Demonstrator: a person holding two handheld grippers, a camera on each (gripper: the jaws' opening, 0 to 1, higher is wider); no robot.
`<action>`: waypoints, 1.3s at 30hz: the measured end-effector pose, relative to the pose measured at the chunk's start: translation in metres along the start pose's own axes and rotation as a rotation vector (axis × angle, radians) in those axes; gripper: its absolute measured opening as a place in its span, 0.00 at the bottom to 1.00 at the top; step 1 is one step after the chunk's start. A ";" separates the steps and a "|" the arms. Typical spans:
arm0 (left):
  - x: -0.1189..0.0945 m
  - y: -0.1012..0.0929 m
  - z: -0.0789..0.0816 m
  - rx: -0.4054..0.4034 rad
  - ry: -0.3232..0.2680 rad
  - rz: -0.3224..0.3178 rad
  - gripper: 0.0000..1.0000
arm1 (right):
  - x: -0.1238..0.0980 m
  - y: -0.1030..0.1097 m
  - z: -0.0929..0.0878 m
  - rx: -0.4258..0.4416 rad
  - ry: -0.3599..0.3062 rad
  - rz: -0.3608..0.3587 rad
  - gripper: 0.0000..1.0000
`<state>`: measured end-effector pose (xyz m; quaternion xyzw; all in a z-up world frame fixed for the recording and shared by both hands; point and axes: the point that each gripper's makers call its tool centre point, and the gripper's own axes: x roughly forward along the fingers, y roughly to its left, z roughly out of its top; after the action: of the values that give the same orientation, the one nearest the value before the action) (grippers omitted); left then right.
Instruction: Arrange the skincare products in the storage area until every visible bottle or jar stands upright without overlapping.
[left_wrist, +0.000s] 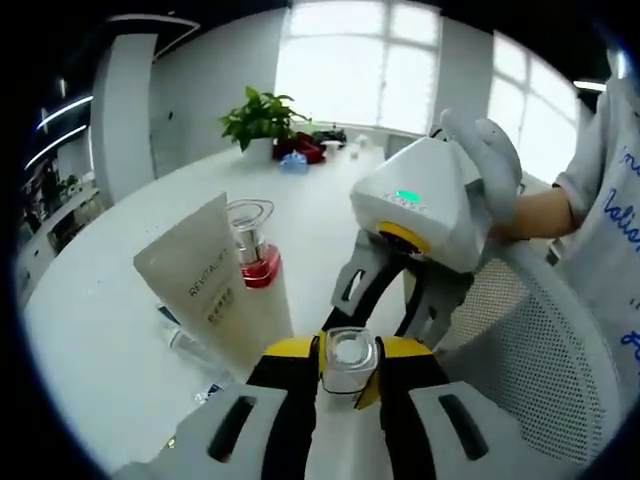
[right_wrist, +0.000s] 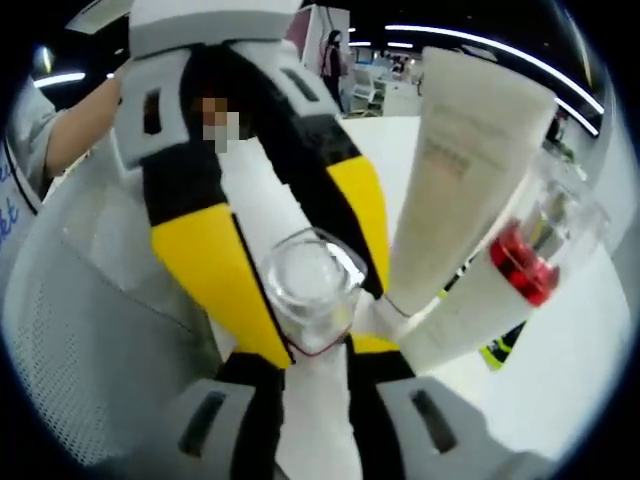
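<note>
Clamped between the left gripper (left_wrist: 347, 372) jaws, a small clear jar (left_wrist: 348, 358) is mid-placement near the beige tube (left_wrist: 215, 290) and red-collared bottle (left_wrist: 256, 250), upright set-down judged next; right gripper (right_wrist: 318, 345) jaws' state cannot be told.

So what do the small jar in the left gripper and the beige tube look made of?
Small jar: clear glass or hard acrylic, glossy; see-through walls catch highlights. Beige tube: soft plastic, matte, with a flat crimped end. Left gripper clamps the jar.

One clear jar (left_wrist: 349, 362), one tube (left_wrist: 215, 285), one red-collared bottle (left_wrist: 255, 243), one plant (left_wrist: 258, 118).
</note>
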<state>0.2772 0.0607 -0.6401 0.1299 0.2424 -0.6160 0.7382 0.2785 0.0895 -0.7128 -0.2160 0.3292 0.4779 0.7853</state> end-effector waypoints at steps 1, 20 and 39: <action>-0.001 0.000 0.001 -0.003 -0.007 0.000 0.21 | 0.000 0.000 0.000 0.000 0.000 0.000 0.23; -0.014 0.003 -0.014 0.029 0.056 0.080 0.26 | -0.002 -0.002 -0.004 -0.008 0.015 -0.014 0.24; 0.000 0.010 -0.047 -0.041 0.174 0.125 0.25 | -0.005 -0.002 -0.013 -0.010 0.046 -0.013 0.22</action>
<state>0.2778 0.0854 -0.6810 0.1827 0.3095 -0.5500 0.7539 0.2743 0.0768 -0.7181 -0.2333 0.3433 0.4692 0.7795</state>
